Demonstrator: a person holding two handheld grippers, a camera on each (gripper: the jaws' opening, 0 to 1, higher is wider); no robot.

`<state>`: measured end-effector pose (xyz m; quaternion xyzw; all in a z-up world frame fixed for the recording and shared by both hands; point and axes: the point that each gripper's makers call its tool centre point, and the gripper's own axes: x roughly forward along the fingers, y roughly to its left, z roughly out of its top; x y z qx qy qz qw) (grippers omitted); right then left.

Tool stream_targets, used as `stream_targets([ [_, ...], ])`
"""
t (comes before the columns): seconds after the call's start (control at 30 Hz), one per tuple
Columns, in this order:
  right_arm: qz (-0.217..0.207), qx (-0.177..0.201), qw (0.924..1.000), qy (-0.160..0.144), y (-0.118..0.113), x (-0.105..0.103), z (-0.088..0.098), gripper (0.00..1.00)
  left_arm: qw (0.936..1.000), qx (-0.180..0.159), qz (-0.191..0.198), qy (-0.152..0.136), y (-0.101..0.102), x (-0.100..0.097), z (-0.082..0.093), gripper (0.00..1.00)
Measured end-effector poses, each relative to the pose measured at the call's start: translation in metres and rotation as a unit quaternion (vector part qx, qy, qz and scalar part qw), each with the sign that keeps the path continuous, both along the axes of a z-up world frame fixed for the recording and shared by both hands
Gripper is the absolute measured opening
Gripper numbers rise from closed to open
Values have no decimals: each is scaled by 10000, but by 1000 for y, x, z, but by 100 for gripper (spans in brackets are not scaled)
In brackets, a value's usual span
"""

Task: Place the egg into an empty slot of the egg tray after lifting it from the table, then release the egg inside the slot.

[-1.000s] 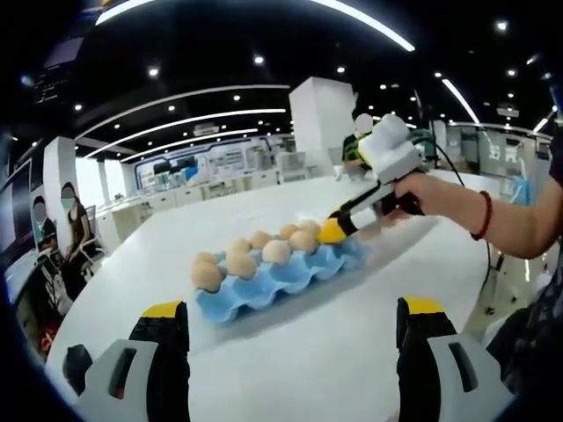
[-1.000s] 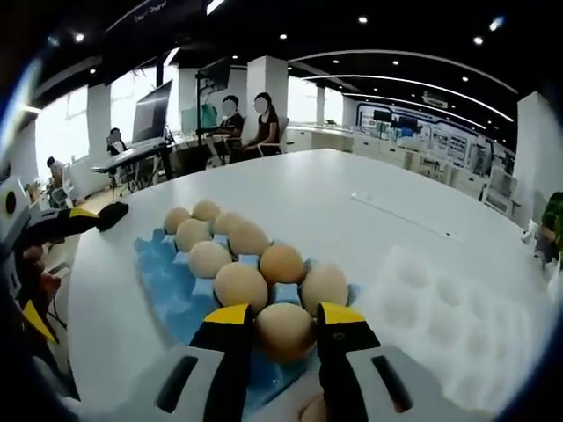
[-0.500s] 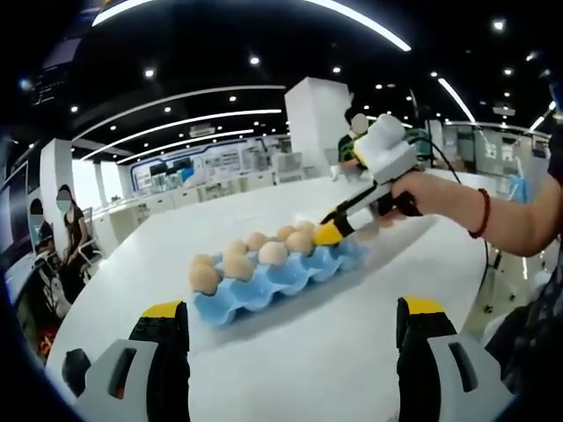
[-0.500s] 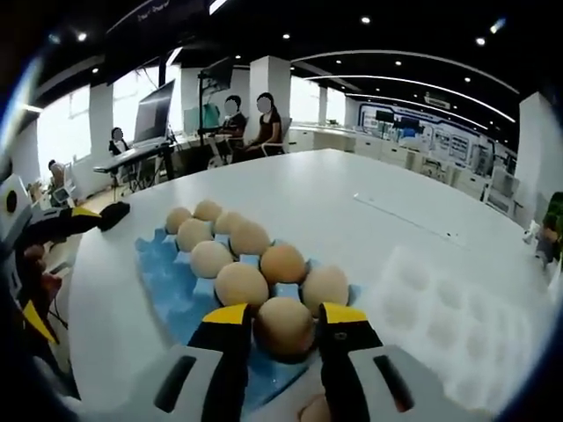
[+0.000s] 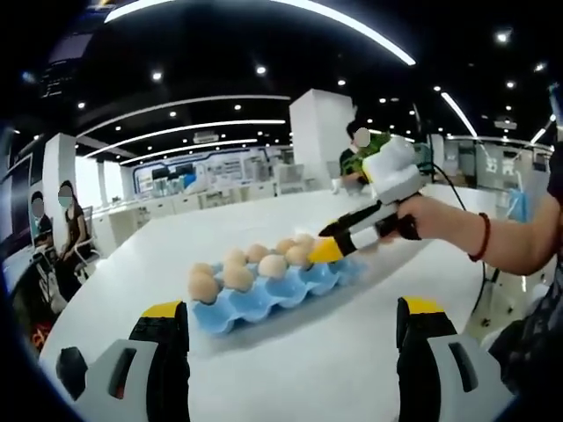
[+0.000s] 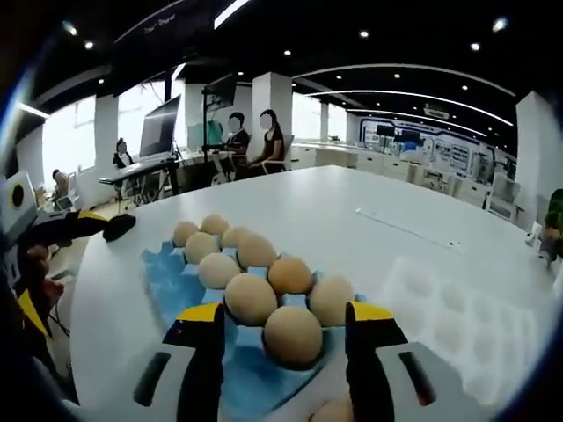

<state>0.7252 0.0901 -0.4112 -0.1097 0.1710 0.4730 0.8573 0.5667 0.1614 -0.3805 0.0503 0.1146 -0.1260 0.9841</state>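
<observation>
- One broad white surface point(image 6: 334, 211) fills the middle of both views, running back toward an office with ceiling lights.
- Seated people point(image 6: 264, 141) show at desks in the upper left of the right gripper view.
- On the surface lies the blue egg tray point(image 5: 273, 290), at the centre of the left gripper view; in the right gripper view it sits at lower centre, reaching down between the jaws.
- A white moulded tray point(image 6: 440, 308) lies just beside it, at the lower right of the right gripper view.
- A hand point(image 5: 431, 207) with a red band on the wrist holds the right gripper point(image 6: 286, 316); in the left gripper view that gripper reaches in from the right, its yellow tips at the tray's far end.
- The left gripper point(image 5: 290, 321) is released, jaws wide apart at the bottom of its own view, nothing between them.
- The right gripper's jaws stand spread, clear of the egg point(image 6: 293, 336) on both sides.
- That egg rests in the nearest slot of the tray, just beside two other eggs point(image 6: 251, 299).
- A pale rounded shape at the bottom edge may be another egg; it is too cut off to tell.
</observation>
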Motion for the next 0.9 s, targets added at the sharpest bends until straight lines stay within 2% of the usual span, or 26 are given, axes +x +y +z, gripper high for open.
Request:
stream_targets([
  [0.17, -151, 64, 9999, -21, -2, 6, 1, 68, 10000, 8, 34, 41, 2, -1, -1, 100],
  [0.3, -266, 80, 9996, -59, -6, 8, 0, 73, 10000, -13, 24, 11, 1, 0, 0, 100],
  [0.5, -479, 323, 9982, -143, -18, 8, 6, 79, 10000, -71, 7, 9, -1, 0, 1, 100],
  [0.57, -553, 448, 9973, -204, -21, 9, 10, 80, 10000, -73, 5, 12, -1, 0, 1, 100],
  [0.63, -568, 431, 9974, -135, -24, 11, 8, 80, 10000, -67, -2, 23, -2, 0, 1, 100],
  [0.9, -728, 542, 9956, -228, -34, 5, 14, 80, 10000, -41, 12, 56, -2, 1, -1, 100],
])
